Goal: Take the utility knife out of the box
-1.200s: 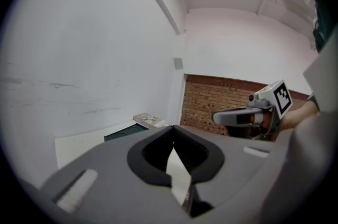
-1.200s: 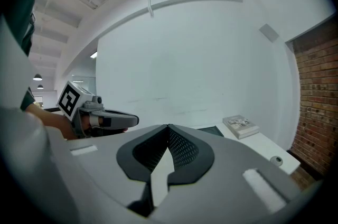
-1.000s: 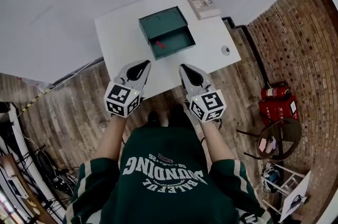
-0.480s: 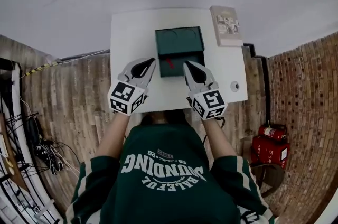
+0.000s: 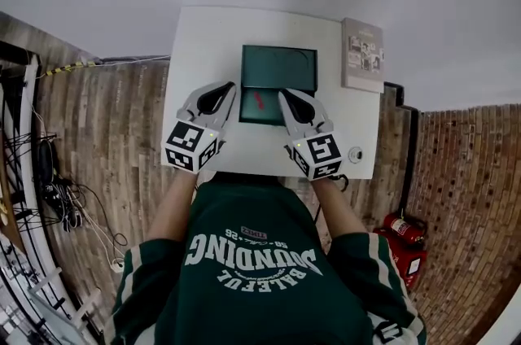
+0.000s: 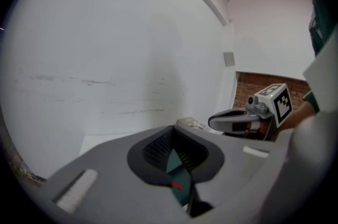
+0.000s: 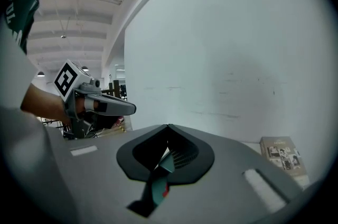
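Observation:
A dark green box [image 5: 279, 68] lies open on the white table [image 5: 203, 50]. The red utility knife [image 5: 258, 101] rests in its near half. My left gripper [image 5: 233, 86] is shut and empty at the box's near left corner. My right gripper [image 5: 282, 93] is shut and empty over the near right edge. The knife lies between the two tips, and neither touches it. In the left gripper view the tips [image 6: 173, 128] meet, with green box and a red bit of the knife [image 6: 177, 185] seen through the gap below. The right gripper view shows the same past its closed tips [image 7: 168, 126].
A book [image 5: 362, 54] lies on the table right of the box, and a small round object [image 5: 354, 155] sits at the near right corner. Wooden floor surrounds the table, with a red fire extinguisher [image 5: 399, 228] at right and cables [image 5: 57, 189] at left.
Both grippers have moved forward from the table's near edge to flank the near half of the box. The head view has turned, so the table now looks square-on.

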The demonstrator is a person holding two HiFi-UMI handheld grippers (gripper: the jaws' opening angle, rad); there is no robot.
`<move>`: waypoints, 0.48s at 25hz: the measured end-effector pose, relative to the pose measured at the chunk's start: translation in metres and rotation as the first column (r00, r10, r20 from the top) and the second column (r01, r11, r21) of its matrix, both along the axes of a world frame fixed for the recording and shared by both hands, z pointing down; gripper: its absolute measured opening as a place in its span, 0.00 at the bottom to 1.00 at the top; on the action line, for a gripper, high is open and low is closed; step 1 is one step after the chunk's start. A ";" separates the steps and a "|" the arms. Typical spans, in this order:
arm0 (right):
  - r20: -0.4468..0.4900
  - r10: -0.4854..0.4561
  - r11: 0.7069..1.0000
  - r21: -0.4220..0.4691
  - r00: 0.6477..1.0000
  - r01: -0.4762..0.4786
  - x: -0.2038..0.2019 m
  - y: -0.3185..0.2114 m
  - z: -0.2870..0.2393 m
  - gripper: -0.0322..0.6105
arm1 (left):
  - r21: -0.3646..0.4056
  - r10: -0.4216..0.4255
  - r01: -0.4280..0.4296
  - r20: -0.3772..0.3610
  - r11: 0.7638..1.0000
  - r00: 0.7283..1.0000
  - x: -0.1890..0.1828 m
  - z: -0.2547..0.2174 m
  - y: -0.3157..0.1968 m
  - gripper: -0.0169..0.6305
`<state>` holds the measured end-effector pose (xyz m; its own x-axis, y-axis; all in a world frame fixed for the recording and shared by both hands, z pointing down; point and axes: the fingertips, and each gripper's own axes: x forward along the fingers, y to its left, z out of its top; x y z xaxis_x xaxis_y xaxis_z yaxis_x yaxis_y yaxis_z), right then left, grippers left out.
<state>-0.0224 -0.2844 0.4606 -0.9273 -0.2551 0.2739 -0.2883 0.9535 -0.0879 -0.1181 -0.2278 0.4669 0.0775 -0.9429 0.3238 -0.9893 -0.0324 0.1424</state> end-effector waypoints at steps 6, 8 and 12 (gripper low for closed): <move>-0.007 -0.009 1.000 -0.008 1.000 0.009 -0.006 -0.001 0.003 0.05 | -0.007 0.004 -0.004 -0.001 1.000 1.000 -0.009 0.002 -0.007 0.11; -0.026 -0.022 1.000 -0.017 0.999 0.022 -0.007 0.002 0.010 0.05 | -0.014 0.006 -0.006 -0.006 1.000 1.000 -0.010 0.005 -0.008 0.11; -0.087 -0.042 0.998 -0.042 0.995 0.038 -0.009 0.008 0.033 0.06 | -0.043 0.008 -0.009 -0.019 0.999 1.000 -0.012 0.019 -0.003 0.11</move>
<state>-0.0313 -0.2759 0.4932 -0.9085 -0.2054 0.3638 -0.2582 0.9606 -0.1024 -0.1297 -0.2304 0.4864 0.0921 -0.9273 0.3627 -0.9861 -0.0342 0.1628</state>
